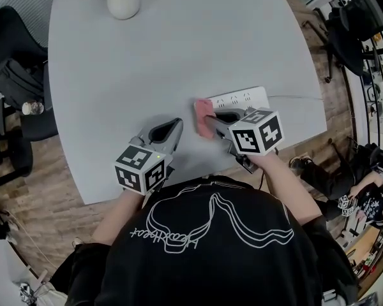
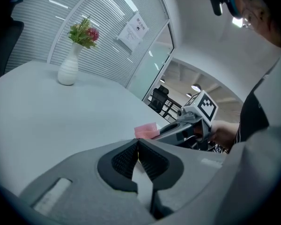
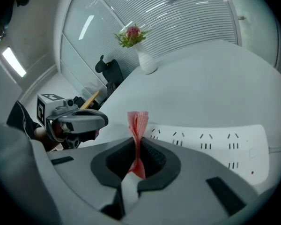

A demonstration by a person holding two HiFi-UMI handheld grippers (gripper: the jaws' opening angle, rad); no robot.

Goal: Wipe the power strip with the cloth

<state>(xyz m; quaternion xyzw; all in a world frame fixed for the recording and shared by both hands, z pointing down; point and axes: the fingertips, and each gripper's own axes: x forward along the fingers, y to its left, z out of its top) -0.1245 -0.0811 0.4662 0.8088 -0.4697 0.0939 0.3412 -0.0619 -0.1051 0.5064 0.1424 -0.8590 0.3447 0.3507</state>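
Right gripper (image 3: 136,146) fingers pinched on the pink cloth (image 3: 138,121), at the white power strip's (image 1: 246,98) near end. Left gripper (image 2: 138,144) fingers closed together, empty, over the grey tabletop (image 1: 179,50).

Cloth (image 3: 138,121): thin pink fabric, fine woven grid, matt
Power strip (image 3: 210,142): white moulded plastic, smooth, faint sheen
Table (image 1: 179,56): pale grey top, smooth, matt
Right gripper (image 3: 136,142) and left gripper (image 2: 138,144): grey matt plastic shells; pads (image 3: 152,156) black, ribbed, rubbery look
Vase (image 1: 123,3): white, smooth, slight gloss, ceramic by look
Floor (image 1: 48,196): wood-grain planks, dull
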